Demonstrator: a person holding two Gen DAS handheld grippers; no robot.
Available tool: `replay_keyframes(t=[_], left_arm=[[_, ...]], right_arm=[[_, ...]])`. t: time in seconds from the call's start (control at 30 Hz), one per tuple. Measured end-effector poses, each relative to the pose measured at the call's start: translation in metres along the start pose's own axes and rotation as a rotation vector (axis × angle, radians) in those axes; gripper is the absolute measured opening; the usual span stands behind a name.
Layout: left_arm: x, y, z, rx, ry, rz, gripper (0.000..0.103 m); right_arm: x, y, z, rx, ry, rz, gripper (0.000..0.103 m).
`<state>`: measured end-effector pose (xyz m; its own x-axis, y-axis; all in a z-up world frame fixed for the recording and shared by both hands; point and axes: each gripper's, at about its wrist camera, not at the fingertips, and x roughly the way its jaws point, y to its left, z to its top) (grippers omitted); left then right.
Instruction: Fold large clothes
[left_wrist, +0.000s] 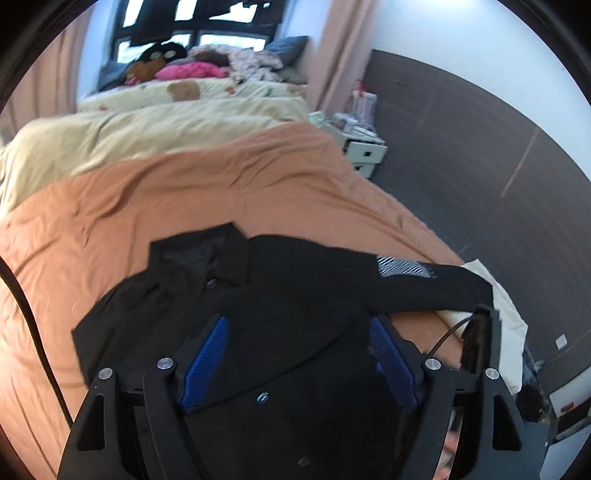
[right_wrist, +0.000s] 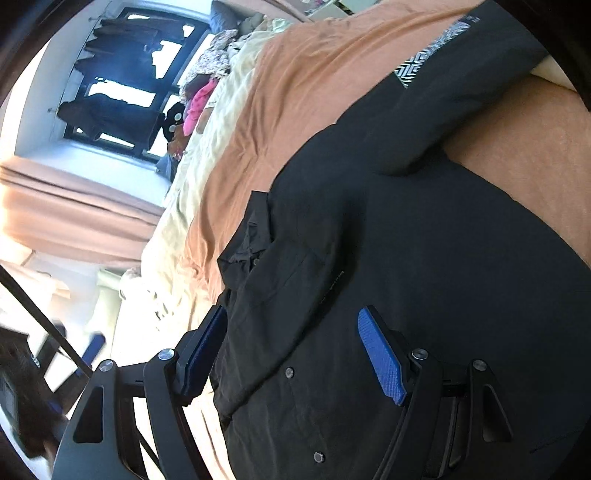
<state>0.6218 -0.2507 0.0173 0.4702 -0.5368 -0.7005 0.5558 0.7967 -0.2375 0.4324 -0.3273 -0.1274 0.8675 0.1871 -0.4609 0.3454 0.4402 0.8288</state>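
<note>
A black shirt (left_wrist: 236, 295) lies spread, collar far, on the orange bedsheet (left_wrist: 184, 192). Left tool (left_wrist: 299, 328) and right tool (right_wrist: 291, 321) both hover over it, blue pads wide apart, holding nothing.

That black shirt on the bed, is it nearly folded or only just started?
Only just started, it seems. Done: the black shirt lies spread on the orange sheet, collar away from the cameras, buttons showing. One sleeve with a white pattern still sticks out sideways. In hand: nothing; the left gripper and right gripper are both open above the cloth. Left: apparently all the folding.
</note>
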Motion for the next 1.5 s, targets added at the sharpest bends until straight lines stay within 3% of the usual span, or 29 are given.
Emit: replay_keyframes(t=[0.2, 0.37, 0.57, 0.9, 1.23, 1.3, 1.37, 1.5], left_arm=[[-0.027, 0.053, -0.044, -0.101, -0.038, 0.161, 0.080], [-0.041, 0.092, -0.091, -0.216, -0.044, 0.211, 0.080], [-0.051, 0.121, -0.138, -0.331, -0.069, 0.252, 0.080], [-0.033, 0.148, -0.165, -0.370, -0.025, 0.264, 0.080], [-0.010, 0.153, -0.173, -0.365, 0.030, 0.290, 0.080], [-0.005, 0.153, -0.174, -0.357, 0.042, 0.300, 0.080], [-0.001, 0.152, -0.175, -0.356, 0.050, 0.303, 0.080], [0.004, 0.149, -0.174, -0.343, 0.060, 0.313, 0.080]], right_arm=[[0.002, 0.005, 0.000, -0.004, 0.005, -0.021, 0.072], [0.010, 0.000, 0.005, 0.007, 0.011, -0.024, 0.072], [0.000, -0.008, 0.019, 0.013, -0.062, -0.086, 0.072], [-0.063, -0.021, 0.065, -0.096, -0.225, -0.226, 0.056], [-0.129, -0.098, 0.097, 0.114, -0.412, -0.257, 0.044], [-0.133, -0.107, 0.101, 0.153, -0.438, -0.234, 0.037], [-0.133, -0.113, 0.102, 0.175, -0.453, -0.220, 0.037], [-0.122, -0.119, 0.096, 0.195, -0.467, -0.257, 0.034]])
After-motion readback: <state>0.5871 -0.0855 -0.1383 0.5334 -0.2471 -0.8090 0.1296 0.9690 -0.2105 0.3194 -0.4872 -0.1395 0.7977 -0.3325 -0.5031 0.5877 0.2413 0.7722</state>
